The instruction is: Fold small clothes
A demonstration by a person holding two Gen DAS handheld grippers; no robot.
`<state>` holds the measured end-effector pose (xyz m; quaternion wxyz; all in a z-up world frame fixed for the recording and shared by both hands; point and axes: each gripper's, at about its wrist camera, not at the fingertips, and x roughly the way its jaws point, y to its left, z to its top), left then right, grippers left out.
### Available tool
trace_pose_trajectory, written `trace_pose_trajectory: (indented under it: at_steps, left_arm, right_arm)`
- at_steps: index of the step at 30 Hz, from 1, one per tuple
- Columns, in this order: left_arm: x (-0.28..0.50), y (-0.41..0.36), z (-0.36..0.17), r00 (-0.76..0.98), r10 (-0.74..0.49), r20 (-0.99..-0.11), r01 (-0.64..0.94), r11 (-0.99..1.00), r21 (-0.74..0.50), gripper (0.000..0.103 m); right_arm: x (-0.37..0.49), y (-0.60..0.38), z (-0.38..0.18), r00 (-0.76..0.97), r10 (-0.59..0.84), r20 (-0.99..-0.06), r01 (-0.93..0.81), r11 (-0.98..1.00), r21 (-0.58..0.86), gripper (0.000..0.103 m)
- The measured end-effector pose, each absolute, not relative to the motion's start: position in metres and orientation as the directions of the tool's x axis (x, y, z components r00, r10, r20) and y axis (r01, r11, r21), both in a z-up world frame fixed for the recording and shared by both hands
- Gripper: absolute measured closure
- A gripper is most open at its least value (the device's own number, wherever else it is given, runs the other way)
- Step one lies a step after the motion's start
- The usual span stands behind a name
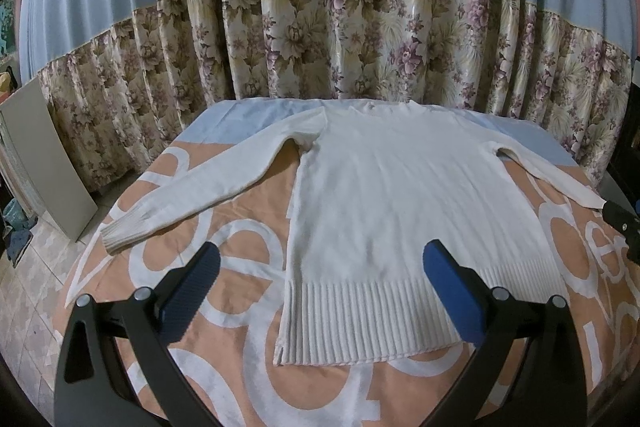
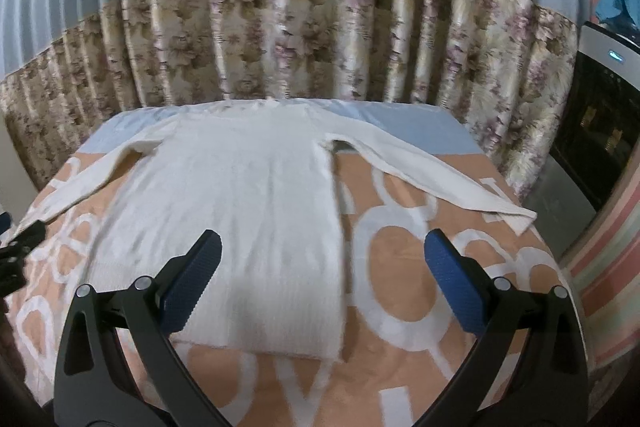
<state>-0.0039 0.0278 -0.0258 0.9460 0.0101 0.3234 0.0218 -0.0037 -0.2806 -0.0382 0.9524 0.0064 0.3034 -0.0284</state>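
Sweater [image 1: 384, 195] flat — fingers [image 1: 452, 295] apart

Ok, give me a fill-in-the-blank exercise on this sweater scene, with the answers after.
1. The white sweater lies flat with both sleeves spread ____.
2. The left claw and the right claw are both ____, gripping nothing.
3. Behind the bed hangs a curtain whose lower band has a ____ print.
4. The ribbed hem is the sweater's edge ____ to the claws.

Answers: outward; open; floral; nearest
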Motion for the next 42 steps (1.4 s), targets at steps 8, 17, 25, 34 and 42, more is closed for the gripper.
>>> trace_pose_trajectory:
  at_steps: [8,17,25,34,42]
  left_arm:
    - [0.008,0.019,-0.03,0.773,0.037,-0.633,-0.019,0.999,0.036,0.002]
    - [0.027,-0.004,-0.029,0.774,0.026,-0.633,0.022,0.997,0.068,0.002]
    - [0.054,-0.027,-0.033,0.773,0.011,-0.634,0.057,0.995,0.086,0.002]
    - [0.083,-0.046,-0.044,0.76,-0.013,-0.65,0.09,0.992,0.085,0.002]
    - [0.091,-0.049,-0.067,0.727,-0.029,-0.686,0.111,0.991,0.075,0.002]
  right_arm:
    - [0.022,-0.375,-0.066,0.767,-0.154,-0.622,0.21,0.977,0.018,0.003]
    - [0.041,-0.496,-0.08,0.707,-0.285,-0.648,0.442,0.893,0.09,0.003]
    - [0.075,-0.546,-0.098,0.65,-0.315,-0.691,0.536,0.835,0.123,0.012]
    - [0.106,-0.574,-0.129,0.589,-0.293,-0.753,0.612,0.77,0.179,0.029]
    - [0.1,-0.561,-0.156,0.603,-0.233,-0.763,0.565,0.8,0.202,0.092]
